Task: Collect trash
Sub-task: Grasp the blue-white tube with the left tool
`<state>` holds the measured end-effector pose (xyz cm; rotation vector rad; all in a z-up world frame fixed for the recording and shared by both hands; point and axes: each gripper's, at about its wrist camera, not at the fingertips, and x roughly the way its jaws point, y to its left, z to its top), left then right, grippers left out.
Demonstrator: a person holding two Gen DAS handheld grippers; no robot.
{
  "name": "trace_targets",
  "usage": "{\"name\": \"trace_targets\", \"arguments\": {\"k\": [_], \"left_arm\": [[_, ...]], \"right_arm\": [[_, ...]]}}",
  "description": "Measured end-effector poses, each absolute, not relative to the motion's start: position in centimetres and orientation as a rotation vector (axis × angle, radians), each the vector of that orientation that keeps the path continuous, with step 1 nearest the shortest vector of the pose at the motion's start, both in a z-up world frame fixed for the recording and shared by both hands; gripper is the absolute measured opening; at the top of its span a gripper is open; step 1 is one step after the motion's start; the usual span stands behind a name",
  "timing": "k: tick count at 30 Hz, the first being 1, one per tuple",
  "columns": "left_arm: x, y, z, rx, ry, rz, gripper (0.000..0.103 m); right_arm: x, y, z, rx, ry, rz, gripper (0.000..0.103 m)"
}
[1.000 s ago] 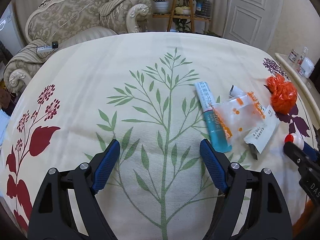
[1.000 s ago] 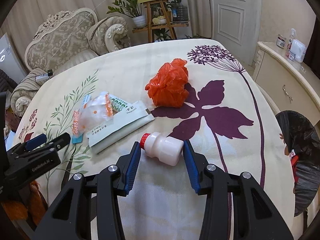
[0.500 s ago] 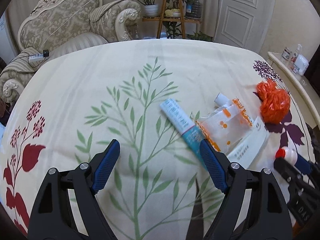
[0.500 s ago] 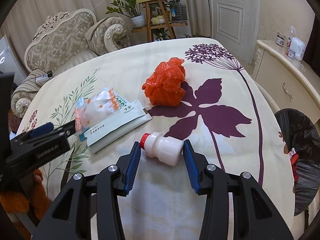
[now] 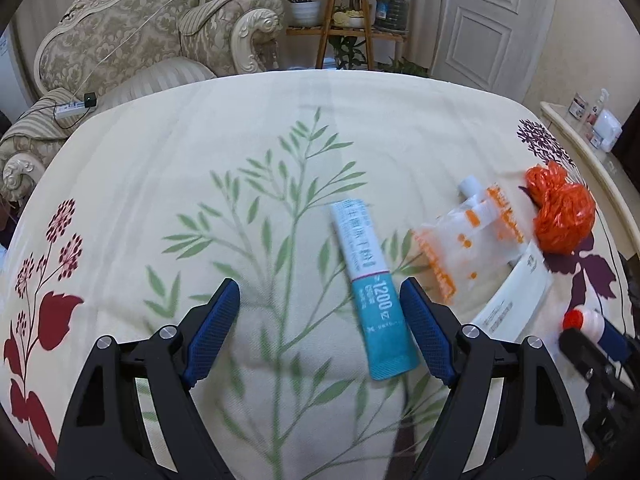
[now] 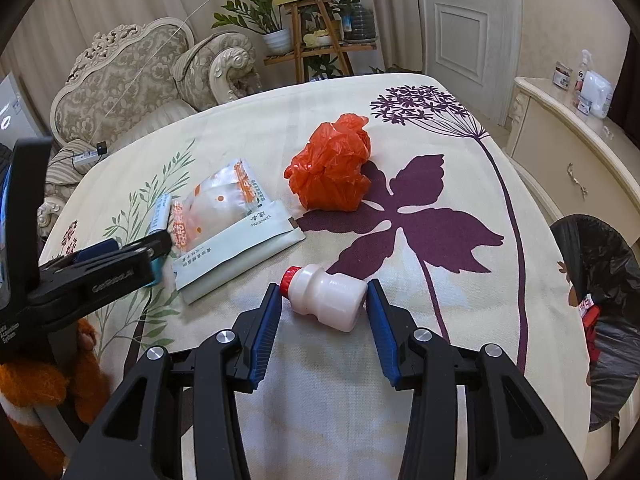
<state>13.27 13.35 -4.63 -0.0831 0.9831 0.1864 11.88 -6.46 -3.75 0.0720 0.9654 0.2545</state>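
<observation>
Right gripper [image 6: 323, 302]: pads closed against a small white bottle [image 6: 326, 295] lying on the tablecloth [image 6: 440, 280].
Left gripper [image 5: 320, 328]: jaws wide, holding nothing, blue tube [image 5: 372, 292] between them.
Right view only: black-lined bin [image 6: 600, 320].
Both views: orange bag [image 6: 330, 170], wrappers [image 6: 224, 196].
</observation>
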Motion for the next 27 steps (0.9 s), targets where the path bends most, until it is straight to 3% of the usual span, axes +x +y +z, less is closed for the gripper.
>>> {"name": "trace_targets", "arguments": {"k": [7,10,13,18,27], "left_arm": [[12.4,14.7,-4.6,-0.077,0.985,0.188,0.080],[13.0,14.5,-4.5,-0.074,0.977,0.168,0.073],[13.0,14.1,-4.4,-0.055,0.966,0.138,0.059],[12.3,13.2,-4.2,-0.026,0.944,0.080,0.020],[10.5,12.8,-4.0,-0.042,0.936,0.062,0.018]], "right_arm": [[11.6,-6.0,-3.8,0.057,0.964,0.256,0.044],[11.6,-6.1,-3.8,0.049,0.963,0.255,0.044],[11.4,-6.1,-3.9,0.049,0.965,0.254,0.044],[11.1,-6.0,-3.8,0.043,0.964,0.253,0.044],[10.4,-6.2,-3.5,0.042,0.954,0.247,0.044]]}}
